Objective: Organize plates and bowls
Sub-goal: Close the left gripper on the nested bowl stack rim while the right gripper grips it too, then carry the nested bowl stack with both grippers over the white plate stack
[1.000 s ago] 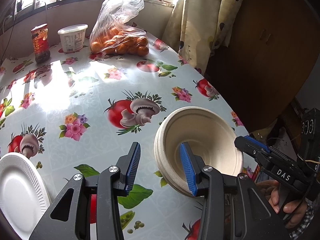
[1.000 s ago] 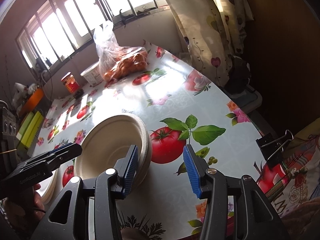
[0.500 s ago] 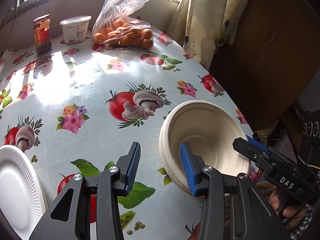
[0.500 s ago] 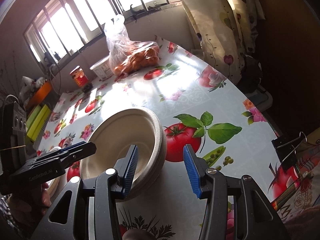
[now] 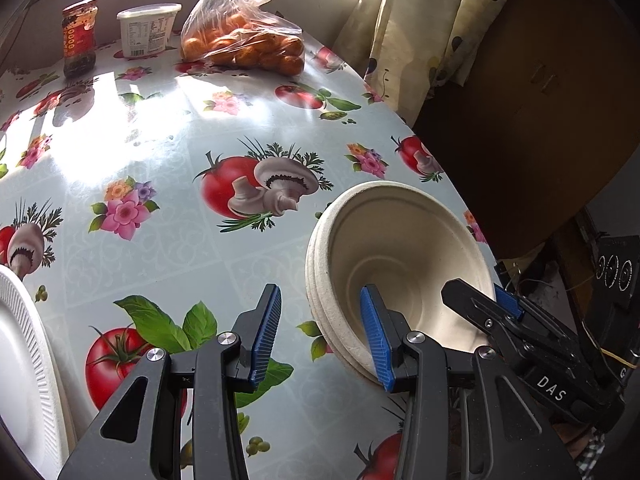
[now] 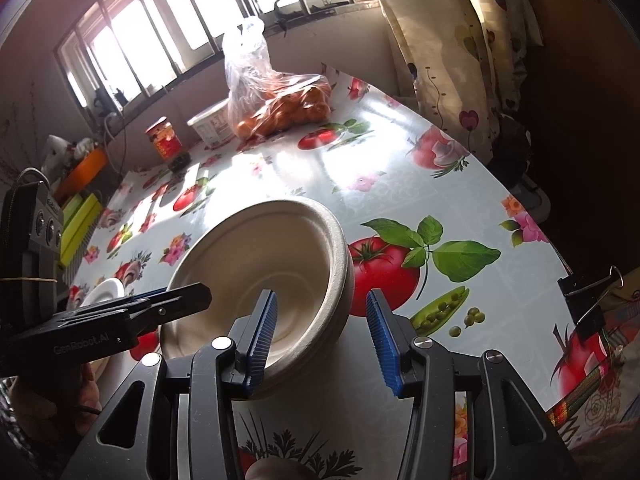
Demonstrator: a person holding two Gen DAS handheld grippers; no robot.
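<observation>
Straddling the bowl stack (image 5: 396, 264) rim at 9 and 3 o'clock, left gripper (image 5: 320, 332) and right gripper (image 6: 320, 330) gape empty; next: close, lift.

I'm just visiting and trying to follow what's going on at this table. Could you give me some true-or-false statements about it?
1. Both tools straddle the rim of the bowl stack, open. True: left tool, right tool.
2. The bowls hold oranges. False: the top bowl is empty; the oranges sit in a plastic bag.
3. A white plate lies left of the left tool. True.
4. The red-lidded jar lies tipped over. False: it stands upright.
</observation>
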